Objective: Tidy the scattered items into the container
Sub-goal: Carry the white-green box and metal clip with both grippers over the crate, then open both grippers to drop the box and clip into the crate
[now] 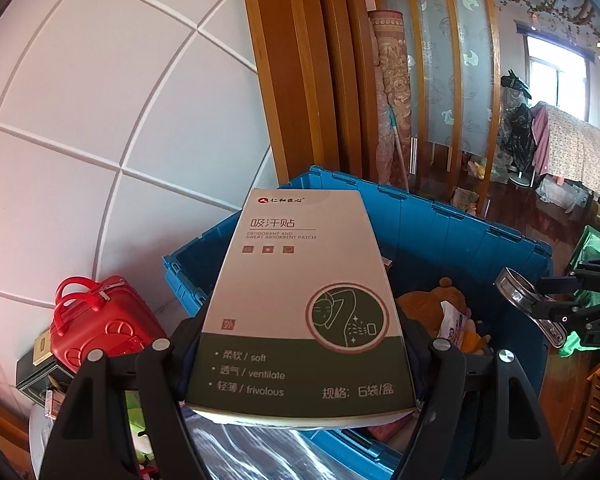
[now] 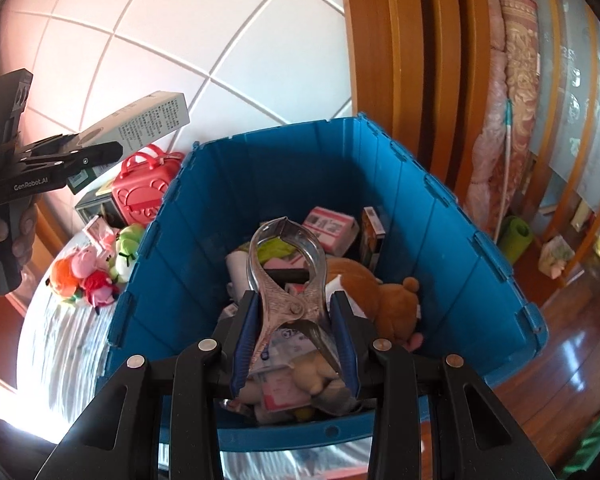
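Observation:
My left gripper (image 1: 300,344) is shut on a flat white and green sweat patch box (image 1: 304,304), held over the near rim of the blue crate (image 1: 440,220). From the right wrist view that box (image 2: 140,124) hangs to the left of the crate (image 2: 260,168), with a hand around the left gripper (image 2: 96,152). My right gripper (image 2: 294,320) is shut on silver metal pliers (image 2: 288,272) above the crate's inside. The pliers (image 1: 528,304) and right gripper show at the right edge of the left wrist view. Inside the crate lie a brown plush bear (image 2: 380,292), small boxes and packets.
A red toy suitcase (image 2: 144,192) and several small plush toys (image 2: 96,264) lie on the striped surface left of the crate. A white tiled wall and wooden door frame stand behind. Rolled carpets (image 2: 512,100) lean at the right, above a wooden floor.

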Tool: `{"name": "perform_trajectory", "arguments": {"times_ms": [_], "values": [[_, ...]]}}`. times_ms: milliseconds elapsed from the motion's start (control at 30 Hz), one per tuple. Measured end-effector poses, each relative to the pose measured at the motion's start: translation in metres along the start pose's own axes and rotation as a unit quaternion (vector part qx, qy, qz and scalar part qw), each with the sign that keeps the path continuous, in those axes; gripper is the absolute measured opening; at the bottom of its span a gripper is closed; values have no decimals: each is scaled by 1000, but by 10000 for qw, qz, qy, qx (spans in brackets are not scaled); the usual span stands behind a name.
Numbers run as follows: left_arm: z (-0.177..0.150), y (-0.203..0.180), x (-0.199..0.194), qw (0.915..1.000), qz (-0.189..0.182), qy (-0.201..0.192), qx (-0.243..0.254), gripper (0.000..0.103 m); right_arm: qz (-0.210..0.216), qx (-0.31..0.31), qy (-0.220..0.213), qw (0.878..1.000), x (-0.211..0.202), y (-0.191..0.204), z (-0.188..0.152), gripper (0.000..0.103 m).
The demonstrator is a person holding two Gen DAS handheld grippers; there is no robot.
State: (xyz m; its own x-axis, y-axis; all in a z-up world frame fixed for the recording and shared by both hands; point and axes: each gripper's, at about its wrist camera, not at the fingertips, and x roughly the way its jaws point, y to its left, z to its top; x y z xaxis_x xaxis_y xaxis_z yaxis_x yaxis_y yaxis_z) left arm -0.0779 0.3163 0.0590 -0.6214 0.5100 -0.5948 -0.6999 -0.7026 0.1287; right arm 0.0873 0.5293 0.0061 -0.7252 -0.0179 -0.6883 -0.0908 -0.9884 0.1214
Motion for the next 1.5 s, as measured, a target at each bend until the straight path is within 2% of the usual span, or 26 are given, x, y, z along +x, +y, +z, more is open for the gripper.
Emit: {"name": "perform_trajectory", "arguments": {"times_ms": [900, 967, 1000, 1033, 1067, 1100, 1133, 1500], "values": [[20, -30, 8, 9996, -227, -153, 60, 75, -10, 71, -24, 10000, -7, -20, -8, 35], [22, -28, 5, 9993, -268, -254, -65, 76, -25, 58, -60, 10000, -7, -19, -7, 36], [24, -26, 5, 9991, -297, -280, -142, 87, -53, 74, -105, 9999, -9, -19, -6, 37], [26, -24, 4, 9990, -264, -308, -197, 103, -97, 105, -157, 9998, -10, -20, -4, 46], [26, -23, 1, 9987, -223, -383, -252, 103, -123, 139, -187, 9997, -10, -22, -3, 81], [27, -20, 0, 9984, -239, -414, -312, 103, -135, 194, -248, 9994, -11, -24, -2, 97], [27, -18, 0, 9982, -276, -388, -356, 103, -142, 245, -325, 9991, -13, -25, -2, 101], [12, -8, -2, 9985, -251, -284, -397, 103, -114, 187, -234, 9995, -12, -19, 0, 101]]}}
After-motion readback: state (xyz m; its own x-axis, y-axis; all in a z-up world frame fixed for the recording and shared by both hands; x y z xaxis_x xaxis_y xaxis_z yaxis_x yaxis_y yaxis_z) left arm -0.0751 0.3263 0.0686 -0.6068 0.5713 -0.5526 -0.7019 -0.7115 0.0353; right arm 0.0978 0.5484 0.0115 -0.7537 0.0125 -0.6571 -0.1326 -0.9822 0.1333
